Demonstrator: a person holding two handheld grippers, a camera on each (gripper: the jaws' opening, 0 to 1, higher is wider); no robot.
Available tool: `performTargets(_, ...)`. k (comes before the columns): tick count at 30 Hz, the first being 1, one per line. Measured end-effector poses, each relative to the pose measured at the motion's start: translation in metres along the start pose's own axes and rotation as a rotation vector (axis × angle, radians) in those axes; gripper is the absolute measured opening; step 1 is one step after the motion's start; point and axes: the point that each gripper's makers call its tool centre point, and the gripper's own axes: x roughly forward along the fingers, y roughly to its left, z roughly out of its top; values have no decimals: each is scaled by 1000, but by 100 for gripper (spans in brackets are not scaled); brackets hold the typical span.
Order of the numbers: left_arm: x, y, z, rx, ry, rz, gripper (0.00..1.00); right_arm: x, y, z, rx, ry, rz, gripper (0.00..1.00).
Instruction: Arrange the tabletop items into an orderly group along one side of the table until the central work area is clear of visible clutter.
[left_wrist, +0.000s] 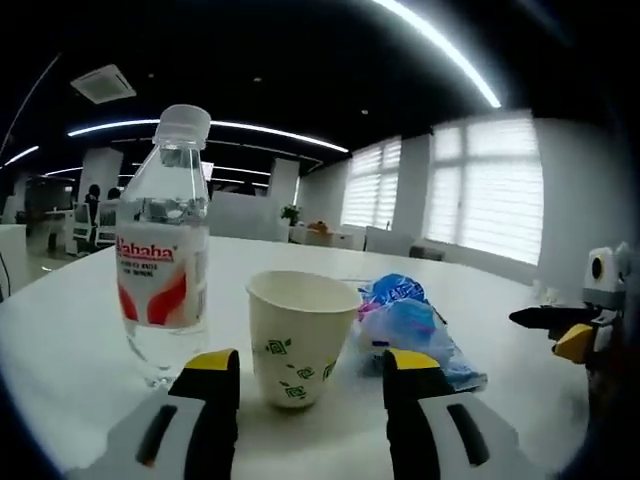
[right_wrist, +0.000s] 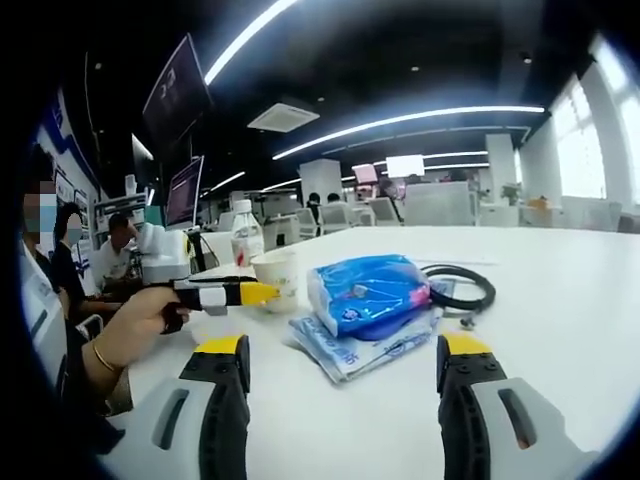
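In your left gripper view the paper cup (left_wrist: 300, 337) stands upright at lower centre of the frame on the white table (left_wrist: 70, 330), just beyond the gap between your left gripper (left_wrist: 312, 375) jaws, which stand wide apart and hold nothing. Just left of the cup, near but not touching it, the clear water bottle (left_wrist: 164, 250) stands upright with its white cap on and a red-and-white label facing you. To the right of the cup lies the blue plastic packet (left_wrist: 410, 325), crumpled on the table and close against the cup's side; whether they touch you cannot tell. At the right edge of that frame your right gripper (left_wrist: 560, 330) comes in with its yellow-tipped jaws. In your right gripper view the right gripper (right_wrist: 345, 365) is also spread wide and empty at the bottom of the frame, with the blue packet resting at centre on a flat blue-printed pouch (right_wrist: 350, 345). Right of them lies a black cable loop (right_wrist: 465, 285). At left centre your hand (right_wrist: 140, 320) holds the left gripper beside the cup and bottle.
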Motion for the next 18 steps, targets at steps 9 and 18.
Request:
performTargets(9, -8, -11, 5, -31, -2, -45, 61, -1, -2, 1, -12, 1, -16, 75)
performTargets(18, -14, -15, 11, -18, -10, -50, 65, 1, -2, 6, -21, -15, -19, 78)
